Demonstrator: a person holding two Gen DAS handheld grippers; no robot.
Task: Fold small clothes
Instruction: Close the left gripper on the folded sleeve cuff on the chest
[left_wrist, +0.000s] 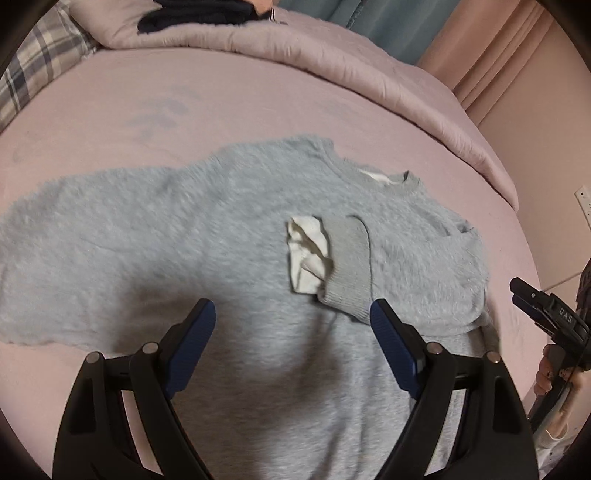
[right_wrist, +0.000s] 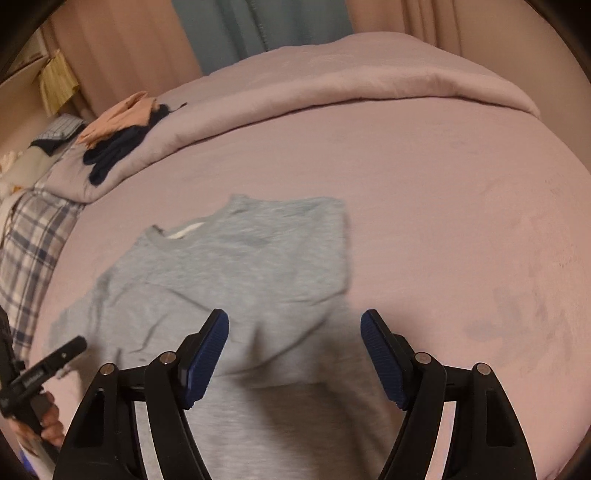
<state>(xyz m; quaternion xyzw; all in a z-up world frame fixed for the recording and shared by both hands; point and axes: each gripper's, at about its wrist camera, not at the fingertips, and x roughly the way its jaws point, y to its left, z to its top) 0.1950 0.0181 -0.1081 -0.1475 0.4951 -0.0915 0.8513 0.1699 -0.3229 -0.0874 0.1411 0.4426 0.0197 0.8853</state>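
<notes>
Since the grey sweater (left_wrist: 229, 240) is lying flat in the middle of the pink bed sheet (left_wrist: 258, 99) with one sleeve already flipped across its chest, white cuff lining (left_wrist: 308, 254) showing, I'd say the other sleeve is next. Both sets of tongs are wide open and holding nothing: left gripper (left_wrist: 291, 317) over the sweater's body, right gripper (right_wrist: 294, 325) over its edge. I'd pinch that sleeve near its cuff and keep the fold straight. Beyond the sweater sits a bunched duvet (right_wrist: 369, 74) with dark clothes (right_wrist: 110, 155) on it, well clear, nothing in the way.
</notes>
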